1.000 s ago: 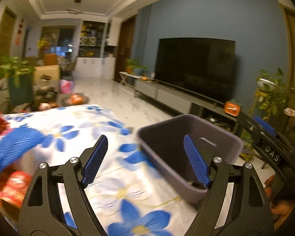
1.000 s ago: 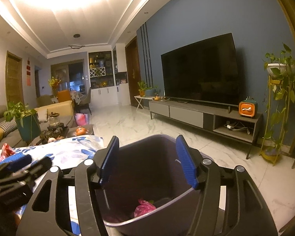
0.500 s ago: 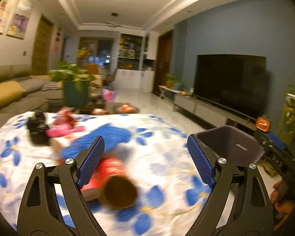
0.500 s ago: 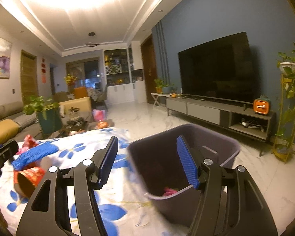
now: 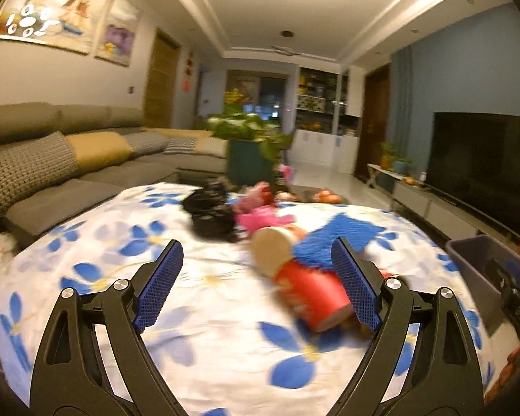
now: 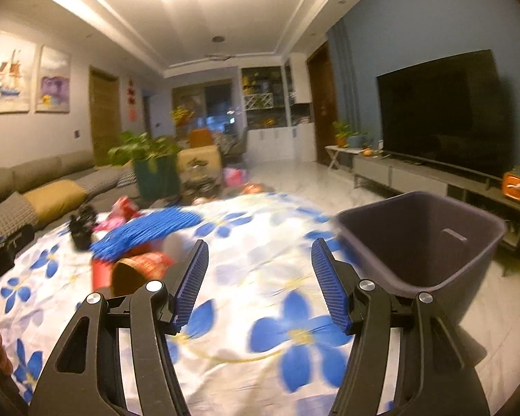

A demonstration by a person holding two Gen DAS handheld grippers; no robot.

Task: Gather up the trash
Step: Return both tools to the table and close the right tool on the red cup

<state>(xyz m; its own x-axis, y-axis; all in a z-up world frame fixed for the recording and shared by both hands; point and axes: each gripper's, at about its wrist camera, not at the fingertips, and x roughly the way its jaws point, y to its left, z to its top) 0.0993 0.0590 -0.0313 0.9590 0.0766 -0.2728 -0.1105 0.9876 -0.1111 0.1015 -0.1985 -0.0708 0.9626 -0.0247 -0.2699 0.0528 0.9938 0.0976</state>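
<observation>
Counting on table [image 5: 97, 249]: we see one red cup [image 5: 305, 289], one grey bin [image 6: 423, 242] at right; both hand-held grippers, left [image 5: 256, 286] and right [image 6: 260, 282], open, empty.

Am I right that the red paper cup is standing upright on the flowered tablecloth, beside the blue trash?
Not quite: the red paper cup lies on its side, as the left wrist view shows. It is on the flowered tablecloth, beside the blue trash.

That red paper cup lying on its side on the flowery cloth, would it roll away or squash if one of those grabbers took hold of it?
The red paper cup lies on its side, so a nudge would probably roll it in a curve, since it tapers. It looks like thin paper with an open mouth, so likely light and easy to crush. The soft flowered cloth may slow any rolling.
</observation>
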